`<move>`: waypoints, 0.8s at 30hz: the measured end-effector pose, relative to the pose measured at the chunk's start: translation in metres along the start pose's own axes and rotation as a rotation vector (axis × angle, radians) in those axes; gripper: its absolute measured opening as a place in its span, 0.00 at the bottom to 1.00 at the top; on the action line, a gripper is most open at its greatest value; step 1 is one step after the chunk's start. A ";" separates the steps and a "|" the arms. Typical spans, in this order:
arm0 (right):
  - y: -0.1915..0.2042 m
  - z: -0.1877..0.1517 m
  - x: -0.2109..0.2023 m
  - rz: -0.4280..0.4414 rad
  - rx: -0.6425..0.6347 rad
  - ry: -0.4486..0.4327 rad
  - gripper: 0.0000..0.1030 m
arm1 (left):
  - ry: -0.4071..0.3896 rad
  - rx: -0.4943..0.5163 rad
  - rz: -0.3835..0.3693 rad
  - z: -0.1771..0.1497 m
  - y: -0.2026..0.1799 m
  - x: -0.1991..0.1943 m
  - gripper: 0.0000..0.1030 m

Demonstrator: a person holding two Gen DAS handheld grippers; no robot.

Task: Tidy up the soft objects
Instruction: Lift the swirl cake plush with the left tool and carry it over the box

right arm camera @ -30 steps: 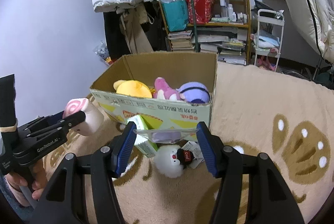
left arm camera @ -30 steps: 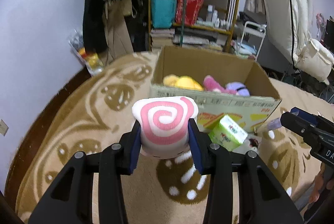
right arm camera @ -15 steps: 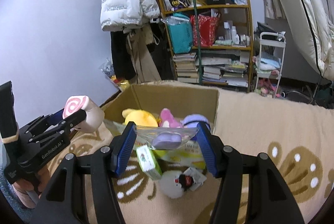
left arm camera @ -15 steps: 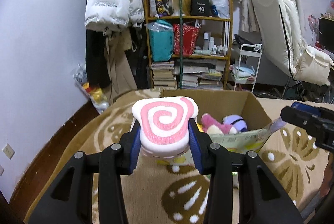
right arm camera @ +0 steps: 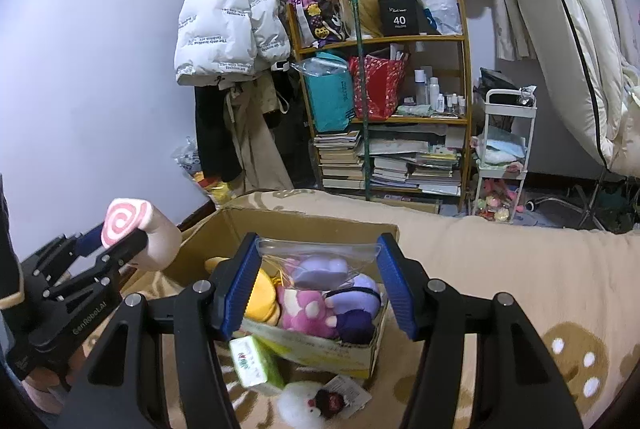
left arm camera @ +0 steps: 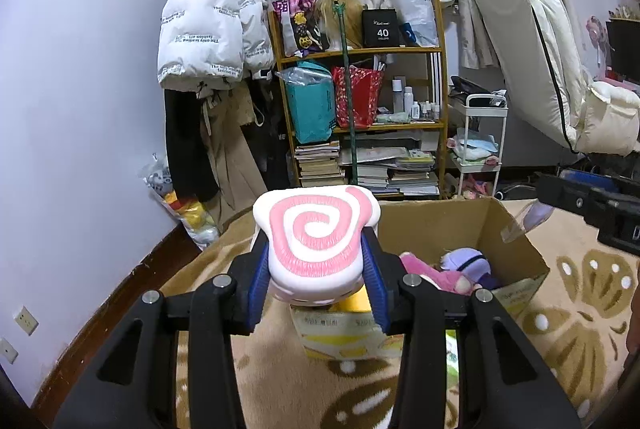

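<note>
Raised: both tools over box (right arm camera: 200, 249) | left tool (left arm camera: 316, 269) grips swirl plush (left arm camera: 316, 229) | right tool (right arm camera: 318, 273) grips bagged toy (right arm camera: 320, 265)

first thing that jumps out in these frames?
The pink-and-white swirl plush clamped in the left gripper, raised near the cardboard box. Next, the clear bag with a purple toy in the right gripper, over the box's plush pile.
</note>
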State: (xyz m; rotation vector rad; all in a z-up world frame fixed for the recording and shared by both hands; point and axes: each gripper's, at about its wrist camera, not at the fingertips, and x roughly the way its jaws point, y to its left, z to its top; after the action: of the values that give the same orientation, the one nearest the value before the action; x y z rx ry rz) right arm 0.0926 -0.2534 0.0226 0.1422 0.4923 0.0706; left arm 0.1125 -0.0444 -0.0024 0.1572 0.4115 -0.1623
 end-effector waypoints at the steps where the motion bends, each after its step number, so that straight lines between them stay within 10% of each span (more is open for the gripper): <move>1: 0.000 -0.001 0.002 -0.004 -0.005 -0.001 0.61 | 0.001 0.001 0.000 0.000 -0.001 0.002 0.40; 24: 0.006 -0.027 0.033 -0.067 -0.089 0.078 0.61 | 0.084 0.064 -0.049 -0.017 -0.024 0.034 0.42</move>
State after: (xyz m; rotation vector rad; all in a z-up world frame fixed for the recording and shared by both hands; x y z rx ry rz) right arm 0.1087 -0.2409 -0.0157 0.0361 0.5705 0.0325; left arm 0.1321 -0.0690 -0.0346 0.2172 0.4945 -0.2178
